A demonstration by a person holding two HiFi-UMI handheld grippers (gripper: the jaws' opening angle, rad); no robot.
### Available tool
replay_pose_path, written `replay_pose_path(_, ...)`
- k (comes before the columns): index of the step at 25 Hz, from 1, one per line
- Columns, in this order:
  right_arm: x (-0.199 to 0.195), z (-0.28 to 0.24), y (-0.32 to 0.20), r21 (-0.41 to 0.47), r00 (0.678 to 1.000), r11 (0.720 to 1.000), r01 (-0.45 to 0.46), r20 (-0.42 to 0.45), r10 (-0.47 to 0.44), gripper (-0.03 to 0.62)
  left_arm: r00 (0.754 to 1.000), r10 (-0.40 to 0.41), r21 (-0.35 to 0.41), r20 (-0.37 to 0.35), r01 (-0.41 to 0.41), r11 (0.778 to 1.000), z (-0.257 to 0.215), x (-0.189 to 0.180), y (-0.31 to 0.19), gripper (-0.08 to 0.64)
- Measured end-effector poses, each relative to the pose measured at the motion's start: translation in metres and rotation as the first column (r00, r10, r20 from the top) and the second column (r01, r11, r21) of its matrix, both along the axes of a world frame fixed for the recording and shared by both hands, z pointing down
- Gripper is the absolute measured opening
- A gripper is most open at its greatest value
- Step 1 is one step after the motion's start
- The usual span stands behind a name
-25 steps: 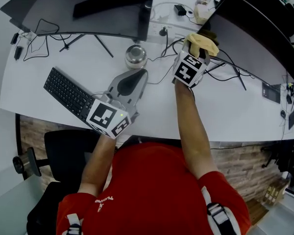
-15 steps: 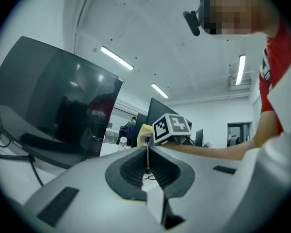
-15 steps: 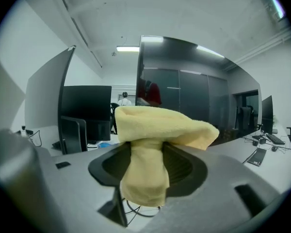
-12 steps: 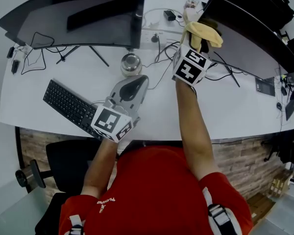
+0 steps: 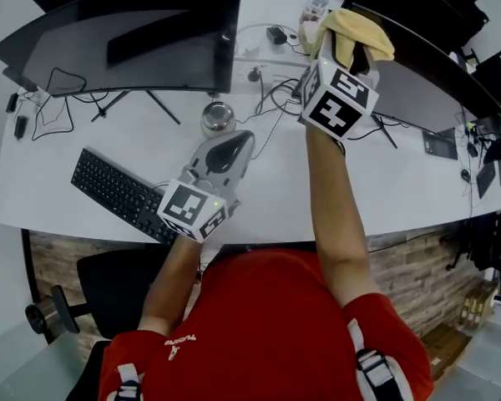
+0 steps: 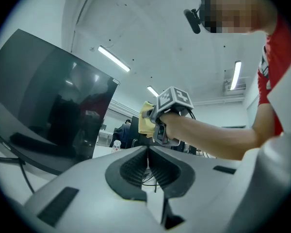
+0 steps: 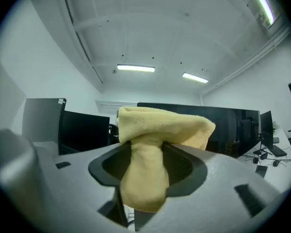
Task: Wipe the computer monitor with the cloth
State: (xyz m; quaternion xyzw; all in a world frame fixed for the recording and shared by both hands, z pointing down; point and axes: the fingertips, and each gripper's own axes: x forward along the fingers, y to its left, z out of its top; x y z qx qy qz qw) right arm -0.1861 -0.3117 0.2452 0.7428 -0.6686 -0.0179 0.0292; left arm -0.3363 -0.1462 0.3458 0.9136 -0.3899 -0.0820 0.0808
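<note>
Yellow cloth (image 7: 155,130), pinched in the right tool (image 7: 146,166), hangs by the right-hand monitor's (image 5: 417,67) top edge, seemingly not touching yet, so press it flat and sweep evenly; the left tool (image 6: 148,164), pressed together and empty, hovers over the desk (image 5: 259,203).

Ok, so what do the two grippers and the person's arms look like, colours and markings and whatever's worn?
Both the left gripper and the right gripper are pale grey moulded shells with dark ribbed jaw pads. Each carries a white cube of black square markers. The person wears a red short-sleeved shirt, and no sleeve covers the forearms.
</note>
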Motion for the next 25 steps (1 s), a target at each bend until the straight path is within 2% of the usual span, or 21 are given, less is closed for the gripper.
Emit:
replay_pose_path(14, 0.003, -0.077, 0.005, 0.127, 0.998, 0.990, 0.060, 0.029, -0.064, 0.206, 0.999, 0.033, 0.025, 0.010, -0.033, 0.999, -0.016, 0.007, -0.010, 0.012)
replay_pose_path(16, 0.003, -0.085, 0.007, 0.150, 0.997, 0.986, 0.072, 0.027, -0.077, 0.187, 0.999, 0.035, 0.035, 0.007, -0.035, 0.999, -0.021, 0.007, -0.011, 0.012)
replay_pose_path(18, 0.005, -0.093, 0.011, 0.177, 0.996, 0.981, 0.078, 0.022, -0.083, 0.121, 0.999, 0.037, 0.049, 0.002, -0.037, 0.998, -0.027, 0.009, -0.012, 0.012)
replay_pose_path(20, 0.009, -0.099, 0.015, 0.195, 0.996, 0.977, 0.085, 0.020, -0.090, 0.092, 0.999, 0.039, 0.066, -0.002, -0.039, 0.997, -0.034, 0.011, -0.013, 0.012)
replay_pose_path(25, 0.022, -0.101, 0.028, 0.235, 0.991, 0.964, 0.125, 0.016, -0.133, 0.074, 0.999, 0.042, 0.091, -0.009, -0.041, 0.995, -0.043, 0.019, -0.018, 0.012)
